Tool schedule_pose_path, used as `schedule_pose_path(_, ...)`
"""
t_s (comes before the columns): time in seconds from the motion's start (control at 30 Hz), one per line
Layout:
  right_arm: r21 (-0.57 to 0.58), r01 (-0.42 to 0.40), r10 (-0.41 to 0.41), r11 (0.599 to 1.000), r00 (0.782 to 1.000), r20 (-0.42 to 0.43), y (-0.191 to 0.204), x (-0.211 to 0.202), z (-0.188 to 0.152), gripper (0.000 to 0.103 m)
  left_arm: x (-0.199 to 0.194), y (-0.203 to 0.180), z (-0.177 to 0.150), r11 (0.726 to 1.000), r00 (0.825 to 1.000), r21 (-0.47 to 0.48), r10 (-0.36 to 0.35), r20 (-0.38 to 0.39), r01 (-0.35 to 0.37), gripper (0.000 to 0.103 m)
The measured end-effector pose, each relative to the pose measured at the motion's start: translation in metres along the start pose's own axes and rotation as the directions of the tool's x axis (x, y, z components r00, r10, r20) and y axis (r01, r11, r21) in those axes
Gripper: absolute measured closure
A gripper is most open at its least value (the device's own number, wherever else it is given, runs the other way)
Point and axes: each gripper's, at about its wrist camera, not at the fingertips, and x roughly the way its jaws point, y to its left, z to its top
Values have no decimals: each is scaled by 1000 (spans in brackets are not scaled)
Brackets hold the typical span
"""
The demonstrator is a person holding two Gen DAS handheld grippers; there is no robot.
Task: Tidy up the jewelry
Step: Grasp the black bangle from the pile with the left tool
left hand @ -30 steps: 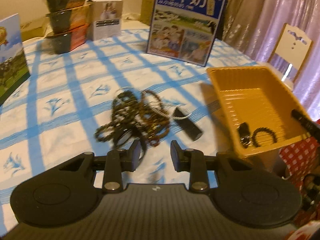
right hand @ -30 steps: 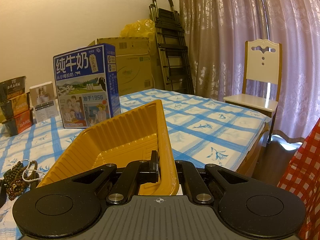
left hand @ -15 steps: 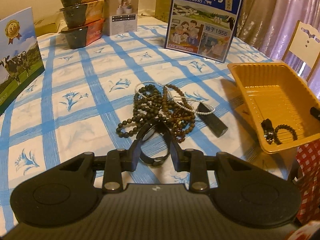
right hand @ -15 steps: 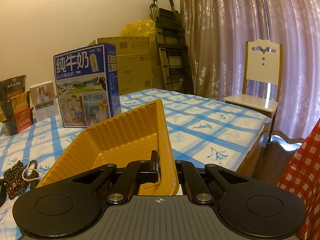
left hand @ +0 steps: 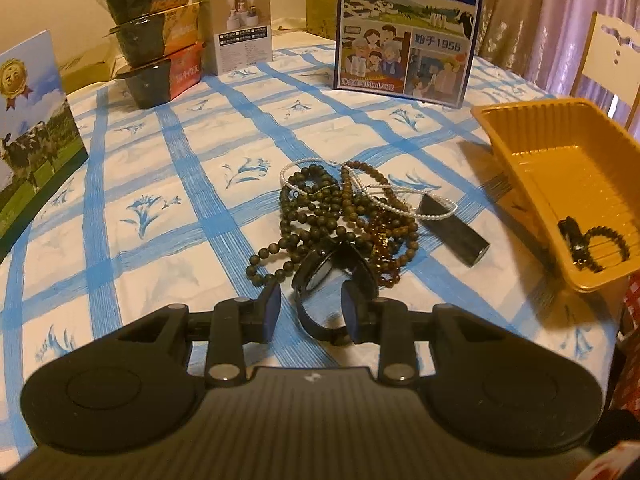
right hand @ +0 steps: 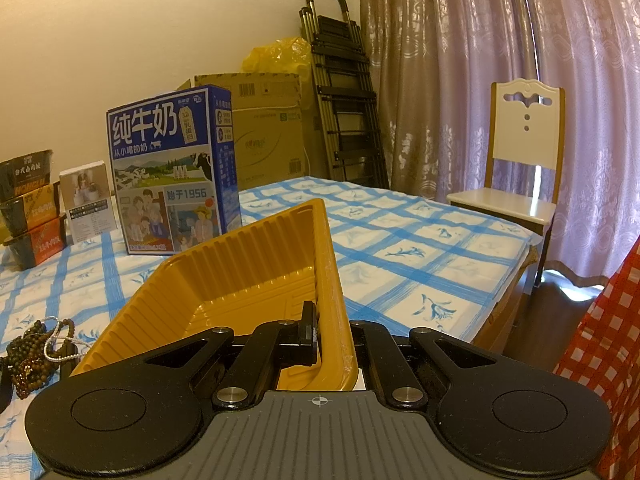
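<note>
Cow box (left hand: 28, 136): stands at the far left edge of the tabletop (left hand: 168, 240), which wears a white cloth with blue checks.
Bowl stack (left hand: 156, 36): three dark lidded bowls, one on another, at the back left.
Small white box (left hand: 242, 30): upright, just beside the bowl stack.
Milk carton (left hand: 408, 28): blue, upright at the back, well apart from the jewelry.
Left gripper (left hand: 310, 312): tilted down over the near end of the jewelry; jaws partly open, their blue pads on either side of the black watch's strap, with a gap showing on the left and the right pad close against it; nothing clamped that can be seen.
Black watch (left hand: 320, 276): lies at the near edge of the pile, its strap looping between the jaws.
Bead pile (left hand: 340, 216): dark and amber bead bracelets tangled with a thin pearl strand, on the cloth at mid table.
Black stick (left hand: 456, 232): a short dark bar lying just right of the pile.
Yellow tray (left hand: 560, 168): ribbed, tipped up at the right edge of the tabletop, with a dark bead bracelet (left hand: 604, 240) and another small dark piece in its low corner.
Right gripper (right hand: 334, 340): jaws closed tight on the tray's near rim.
</note>
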Motion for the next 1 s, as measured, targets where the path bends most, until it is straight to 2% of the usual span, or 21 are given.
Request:
schedule_pose_path(0.5, 0, 0, 0, 1000, 1000, 0, 0, 0, 0, 99, 20, -9, 10, 995, 999, 100, 13, 41, -17, 74)
schedule_pose_path(0.63, 0, 0, 0, 1000, 1000, 0, 0, 0, 0, 99, 19, -11, 6, 994, 999, 109, 10, 36, -14, 88)
schedule_pose_path(0.77, 0, 0, 0, 1000, 1000, -1, 0, 0, 0, 99, 13, -11, 2, 996, 1000, 91, -7, 24, 5, 93)
schedule_pose_path(1.0, 0, 0, 0, 1000, 1000, -1, 0, 0, 0, 99, 12, -10, 1, 998, 1000, 70, -5, 7, 4, 88)
